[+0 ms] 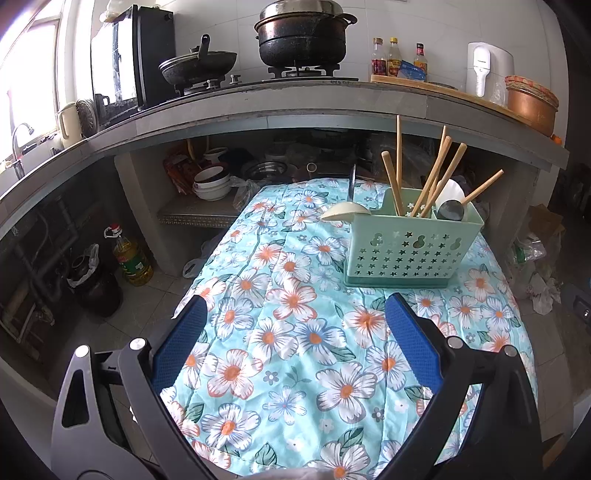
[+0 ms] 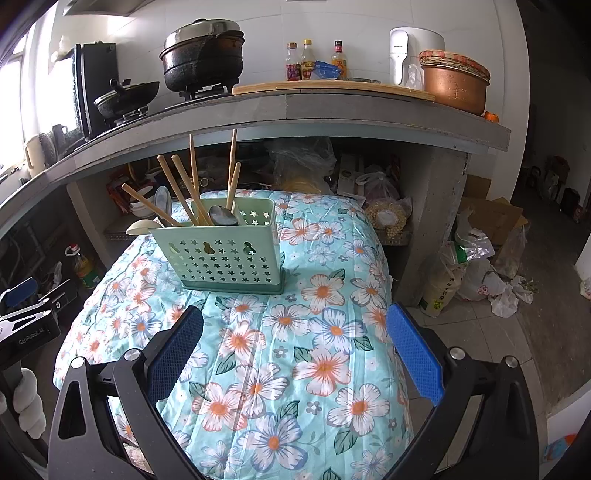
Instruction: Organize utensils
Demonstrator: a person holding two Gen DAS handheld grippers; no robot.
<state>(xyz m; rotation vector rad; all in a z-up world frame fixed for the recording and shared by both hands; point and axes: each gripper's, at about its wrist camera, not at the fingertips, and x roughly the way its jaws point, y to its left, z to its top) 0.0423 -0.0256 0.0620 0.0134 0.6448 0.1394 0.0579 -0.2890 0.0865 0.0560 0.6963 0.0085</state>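
Observation:
A pale green perforated utensil holder point(image 1: 406, 247) point(image 2: 221, 254) stands upright on the floral cloth point(image 1: 288, 332) point(image 2: 295, 332). Several wooden chopsticks point(image 1: 434, 177) point(image 2: 184, 188) lean out of it, beside a dark metal spoon point(image 1: 450, 210) point(image 2: 221, 216). A cream spoon point(image 1: 343, 212) point(image 2: 142, 226) pokes out past its left end. My left gripper point(image 1: 295, 314) hovers open over the cloth, short of the holder, with nothing between its blue pads. My right gripper point(image 2: 295, 325) is open too, empty, just in front of the holder. The left gripper's body point(image 2: 26, 317) shows at the right view's left edge.
Behind the table a grey counter point(image 1: 295, 99) carries black pots point(image 1: 303, 33), a wok, bottles point(image 1: 395, 59) and a copper pot point(image 1: 532, 99). Bowls point(image 1: 212, 181) and bags sit under it. An oil bottle point(image 1: 131, 254) stands on the floor left; bags point(image 2: 476, 269) litter the floor right.

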